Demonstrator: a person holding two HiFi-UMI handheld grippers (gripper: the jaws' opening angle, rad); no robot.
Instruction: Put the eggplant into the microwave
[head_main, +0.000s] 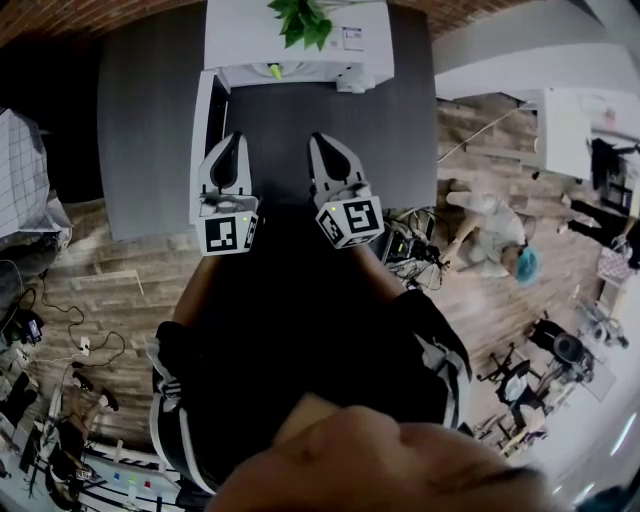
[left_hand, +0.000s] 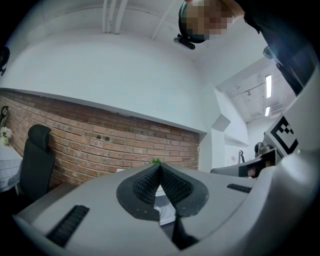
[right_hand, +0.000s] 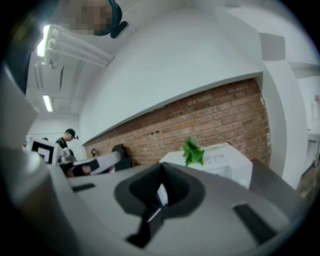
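A white microwave (head_main: 300, 45) stands at the back of the dark grey table (head_main: 150, 130), with its door (head_main: 207, 120) swung open toward me on the left. A small yellow-green tip (head_main: 274, 70) shows at the oven's mouth; no eggplant body is visible. My left gripper (head_main: 232, 140) hangs beside the open door, jaws shut and empty, their ribbed pads (left_hand: 172, 187) meeting at the tip. My right gripper (head_main: 325, 142) hovers in front of the oven, also shut with nothing in it. The right gripper view shows the microwave (right_hand: 225, 160) ahead.
A green plant (head_main: 300, 20) sits on top of the microwave. A person (head_main: 490, 240) crouches on the wooden floor to the right of the table. Cables (head_main: 60, 340) lie on the floor at left. A dark chair (left_hand: 35, 155) stands against the brick wall.
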